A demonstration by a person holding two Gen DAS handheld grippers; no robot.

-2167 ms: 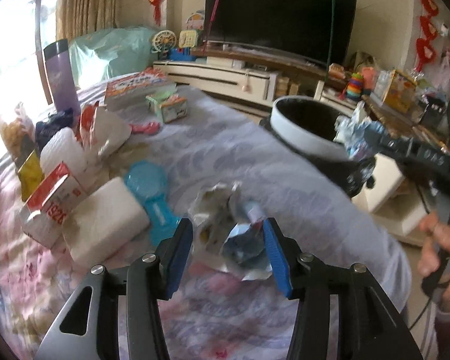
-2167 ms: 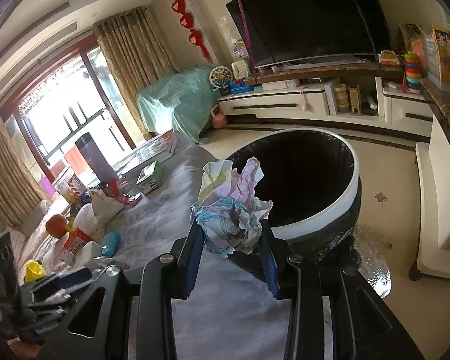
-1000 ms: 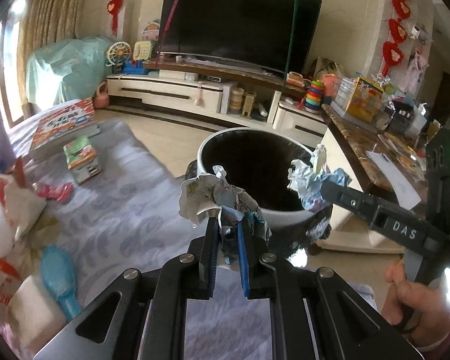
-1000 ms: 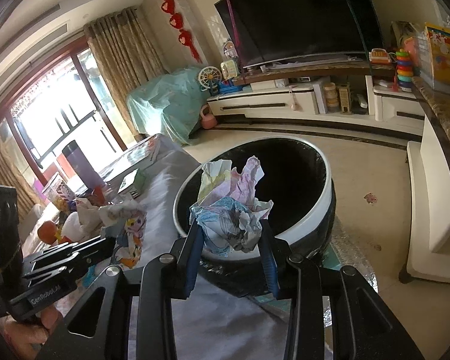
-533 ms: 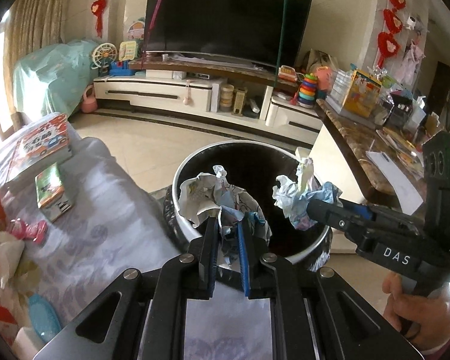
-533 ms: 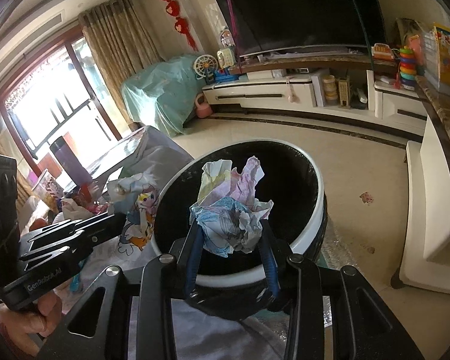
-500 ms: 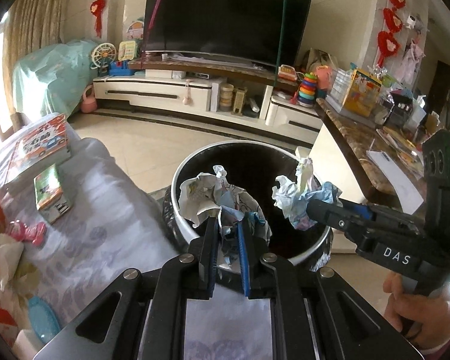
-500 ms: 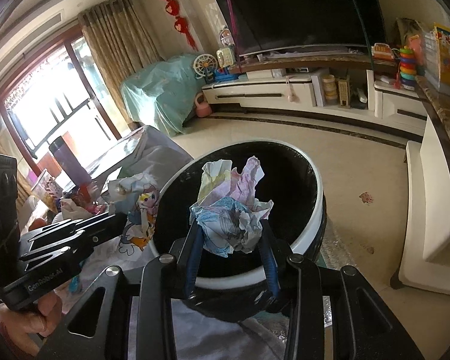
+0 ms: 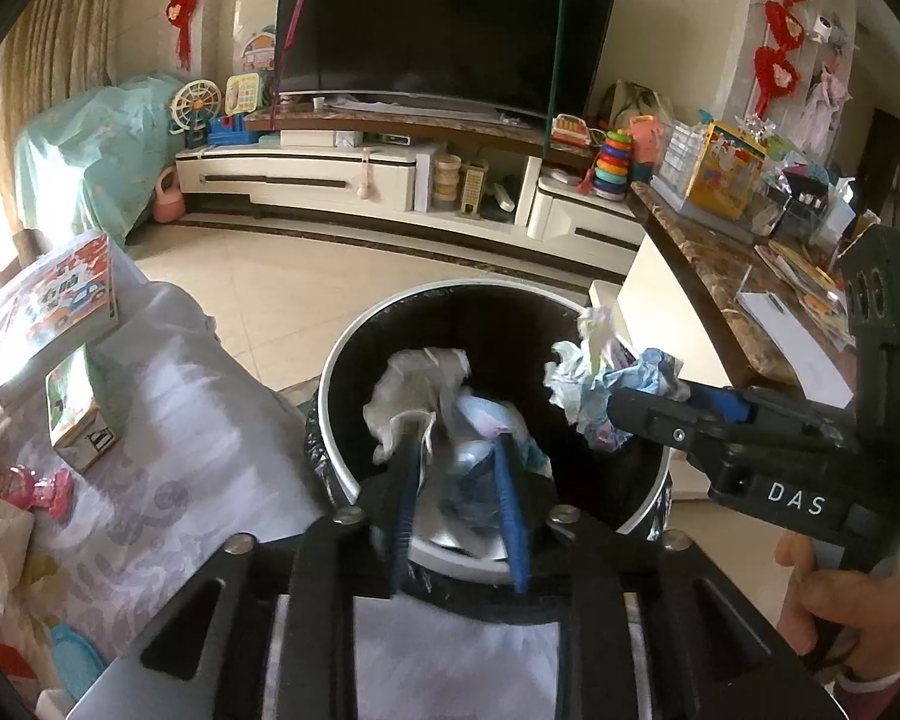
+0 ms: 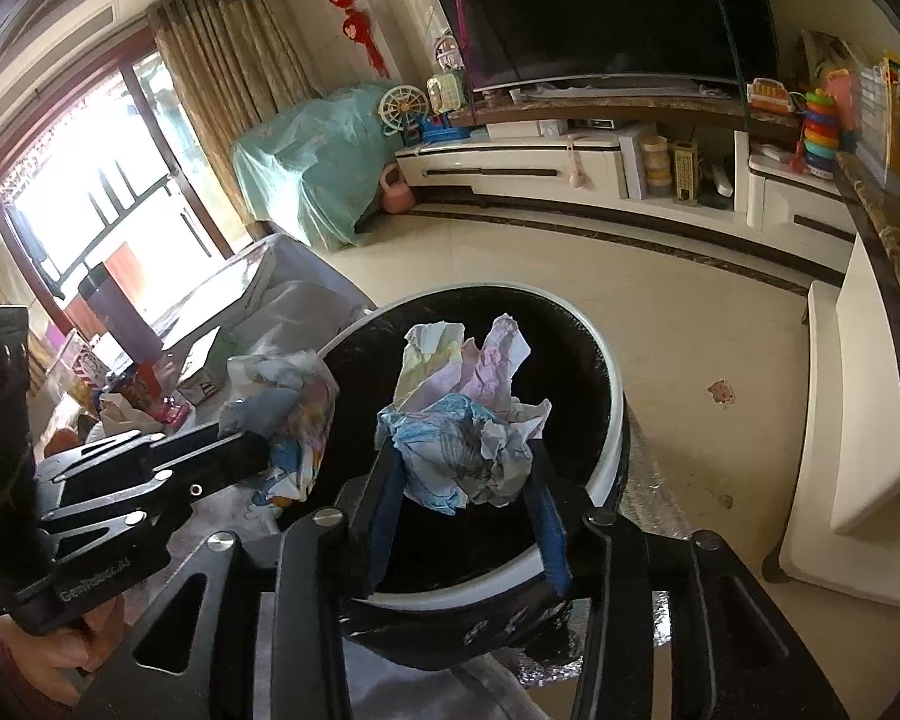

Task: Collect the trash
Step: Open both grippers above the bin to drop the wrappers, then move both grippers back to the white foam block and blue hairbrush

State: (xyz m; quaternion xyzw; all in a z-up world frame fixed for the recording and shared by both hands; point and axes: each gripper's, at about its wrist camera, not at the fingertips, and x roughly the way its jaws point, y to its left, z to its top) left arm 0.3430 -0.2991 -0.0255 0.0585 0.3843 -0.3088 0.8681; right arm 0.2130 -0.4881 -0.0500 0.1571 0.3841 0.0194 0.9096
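Two black hand-held claws with blue finger pads

The left claw (image 9: pixel 459 462) has black slotted arms, silver pivot screws and narrow blue pads (image 9: pixel 406 504); seen from the right wrist camera, its side bears small white lettering. The right claw (image 10: pixel 468 468) is built alike, its body marked "DAS" in white, with a green light on its black top housing. A dark reddish sleeve (image 9: pixel 894 684) covers the right wrist.

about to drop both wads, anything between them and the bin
Nothing visible. Both paper wads hang over the bin's open mouth, apart from each other, as the jaws of the left gripper and right gripper open.
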